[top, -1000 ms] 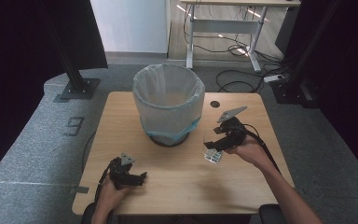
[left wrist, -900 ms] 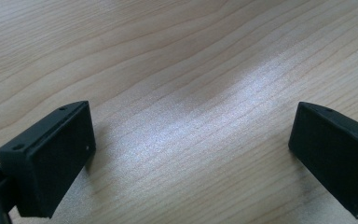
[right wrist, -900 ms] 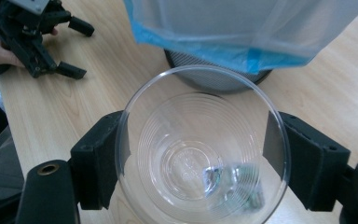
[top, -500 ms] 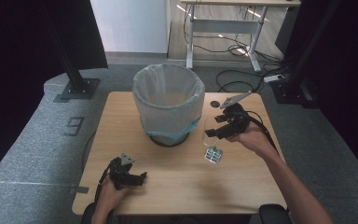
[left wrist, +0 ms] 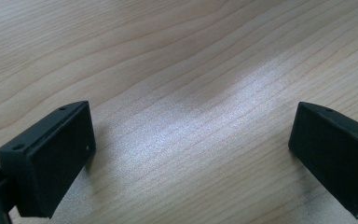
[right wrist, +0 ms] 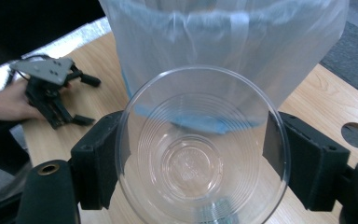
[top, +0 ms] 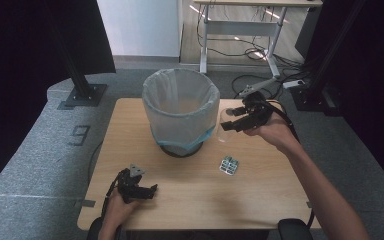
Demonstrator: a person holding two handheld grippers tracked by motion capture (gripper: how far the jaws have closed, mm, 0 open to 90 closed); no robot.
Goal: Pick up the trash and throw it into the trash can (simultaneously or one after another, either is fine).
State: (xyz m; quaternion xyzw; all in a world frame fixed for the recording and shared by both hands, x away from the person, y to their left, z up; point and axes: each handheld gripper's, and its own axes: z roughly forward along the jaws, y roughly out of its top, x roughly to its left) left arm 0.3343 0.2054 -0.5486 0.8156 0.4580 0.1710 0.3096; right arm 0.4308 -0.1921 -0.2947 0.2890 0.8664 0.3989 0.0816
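Observation:
A clear plastic cup (top: 224, 128) hangs in the air just right of the bin, with my right gripper (top: 236, 120) shut on it. In the right gripper view the cup (right wrist: 182, 168) lies on its side, its mouth toward the camera, squeezed between the two black pads (right wrist: 100, 158). A bin (top: 181, 112) lined with a pale plastic bag stands at the table's middle rear; the bag-lined bin (right wrist: 223, 42) rises just behind the cup. My left gripper (top: 144, 192) rests near the front left edge, open, its jaws wide over bare wood (left wrist: 191, 154).
A small blister pack (top: 228, 166) lies flat on the wooden table (top: 260, 200), right of centre. A round cable hole (right wrist: 356, 135) is in the tabletop beside the bin. In the right gripper view, the other hand holds the left gripper (right wrist: 51, 91) farther off.
My right gripper has risen from near the blister pack and moved up toward the bin, carrying the cup. The left gripper has stayed put.

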